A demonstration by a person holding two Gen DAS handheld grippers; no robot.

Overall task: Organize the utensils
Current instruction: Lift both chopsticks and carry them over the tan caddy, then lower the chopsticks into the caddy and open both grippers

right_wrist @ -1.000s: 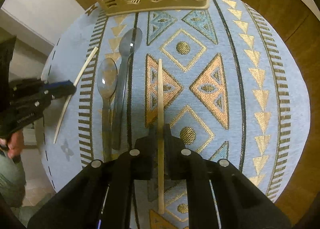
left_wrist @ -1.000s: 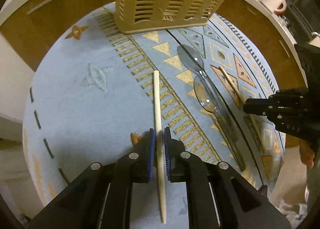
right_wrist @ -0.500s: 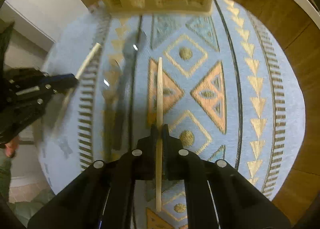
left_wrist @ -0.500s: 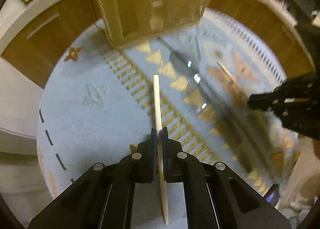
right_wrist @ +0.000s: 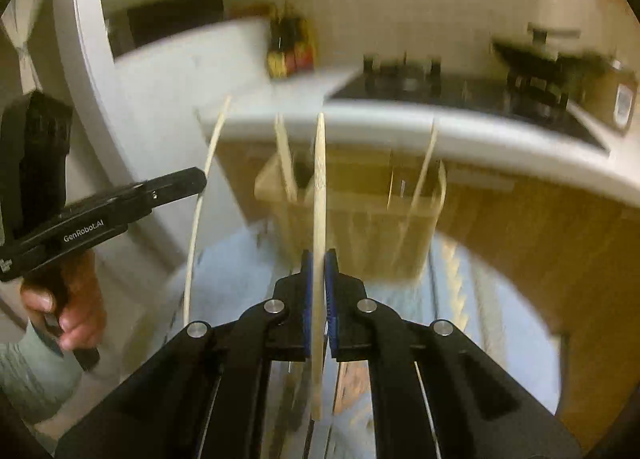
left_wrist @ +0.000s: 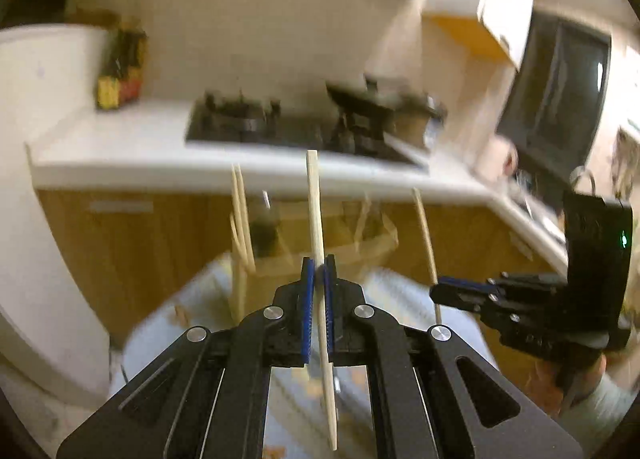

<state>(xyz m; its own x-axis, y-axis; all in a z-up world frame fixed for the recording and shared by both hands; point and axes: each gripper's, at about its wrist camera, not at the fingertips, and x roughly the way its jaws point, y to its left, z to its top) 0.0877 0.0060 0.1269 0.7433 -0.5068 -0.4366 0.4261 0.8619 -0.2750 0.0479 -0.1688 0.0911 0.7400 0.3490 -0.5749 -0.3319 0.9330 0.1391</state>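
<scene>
Left gripper (left_wrist: 317, 271), blue-padded jaws clamped on 1 pale, slender wooden chopstick (left_wrist: 314, 203), gripped below its middle so that the longer part stands up past the pads and the tapered end hangs beneath. Right gripper (right_wrist: 319, 263), likewise pressed together on a 2nd pale wooden chopstick (right_wrist: 320, 179), held near its middle and close to upright. Both sticks are in the air, short of the tan slatted plastic utensil basket (right_wrist: 360, 219), which stands on the light blue patterned cloth (right_wrist: 240, 279) and holds several other sticks.

Handling, as judged: each chopstick is light, stiff and smooth, so it may pivot or slide between flat pads; a hold nearer the middle resists swinging, and a firm squeeze is unlikely to damage it. The thin tip could catch in the basket's slats on lowering. Motion blur hides the basket's compartments.
</scene>
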